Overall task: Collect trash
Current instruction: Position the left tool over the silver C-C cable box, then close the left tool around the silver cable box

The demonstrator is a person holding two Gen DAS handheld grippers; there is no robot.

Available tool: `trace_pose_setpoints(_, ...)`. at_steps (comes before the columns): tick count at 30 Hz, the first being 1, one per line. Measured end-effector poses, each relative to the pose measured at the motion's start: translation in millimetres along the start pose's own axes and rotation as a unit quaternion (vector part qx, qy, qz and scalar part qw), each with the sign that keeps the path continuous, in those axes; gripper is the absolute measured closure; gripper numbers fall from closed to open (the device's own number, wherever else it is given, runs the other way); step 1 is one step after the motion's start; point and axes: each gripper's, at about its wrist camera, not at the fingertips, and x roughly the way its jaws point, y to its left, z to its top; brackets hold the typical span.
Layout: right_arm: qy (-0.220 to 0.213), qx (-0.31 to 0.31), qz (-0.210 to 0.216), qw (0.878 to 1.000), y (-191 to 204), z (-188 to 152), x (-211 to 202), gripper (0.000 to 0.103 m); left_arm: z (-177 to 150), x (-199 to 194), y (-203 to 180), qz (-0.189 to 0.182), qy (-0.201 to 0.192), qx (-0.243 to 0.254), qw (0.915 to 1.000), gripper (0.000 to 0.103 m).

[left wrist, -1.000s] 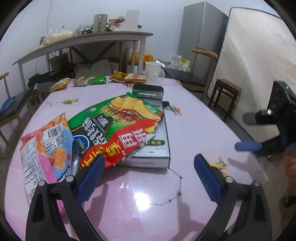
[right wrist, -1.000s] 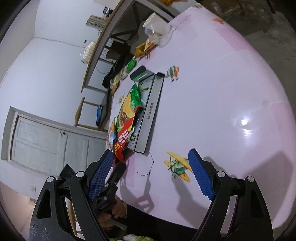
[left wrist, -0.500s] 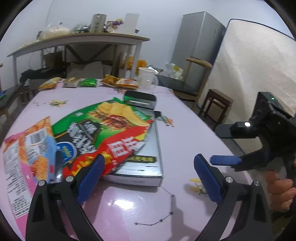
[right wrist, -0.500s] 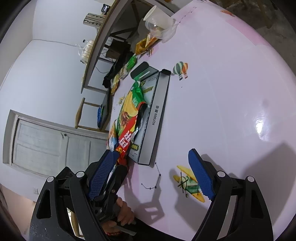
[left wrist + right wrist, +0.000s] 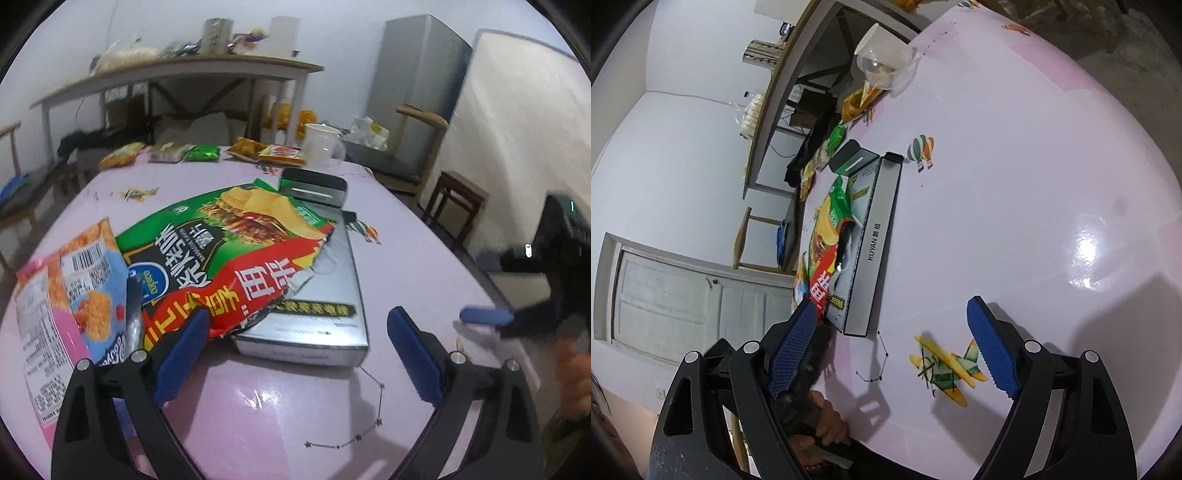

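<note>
We hold left gripper low, angled downward, jaws wide apart, nothing between the pads. Right gripper likewise tilted down, jaws spread wide, empty. Our hand wraps the left gripper's handle.

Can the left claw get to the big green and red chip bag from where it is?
Probably yes. The left claw is open, and the green and red chip bag lies right by one of its blue fingers, draped over the silver box. Nothing sits between them.
</note>
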Motion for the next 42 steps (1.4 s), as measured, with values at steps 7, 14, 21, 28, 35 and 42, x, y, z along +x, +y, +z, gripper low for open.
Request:
trace_pose_setpoints(7, 0.005, 0.004, 0.001, 1.000, -2, -2, 5, 0.023, 14, 7, 13, -0.028, -0.008, -0.034, 0.9990, 0.008)
trace_pose_setpoints(14, 0.004, 0.004, 0.006, 1.000, 1, -1, 5, 0.023, 16, 18, 11, -0.161, 0.030, -0.066, 0.9843, 0.008)
trace_pose_setpoints(21, -0.007, 0.009, 0.012, 1.000, -3, -1, -6, 0.023, 13, 9, -3, -0.202, 0.030, -0.061, 0.9770, 0.008)
trace_pose_setpoints(28, -0.018, 0.009, 0.009, 1.000, -7, -5, -20, 0.023, 3, 2, 16, -0.144, 0.049, -0.083, 0.9849, 0.008)
trace_pose_setpoints(35, -0.025, 0.021, 0.020, 0.999, -16, -10, -20, 0.023, -3, 7, 32, -0.102, 0.067, -0.101, 0.9873, 0.008)
trace_pose_setpoints(42, -0.026, 0.026, 0.027, 0.999, -19, -10, -22, 0.024, 9, 30, 22, -0.062, 0.071, -0.083, 0.9921, 0.008)
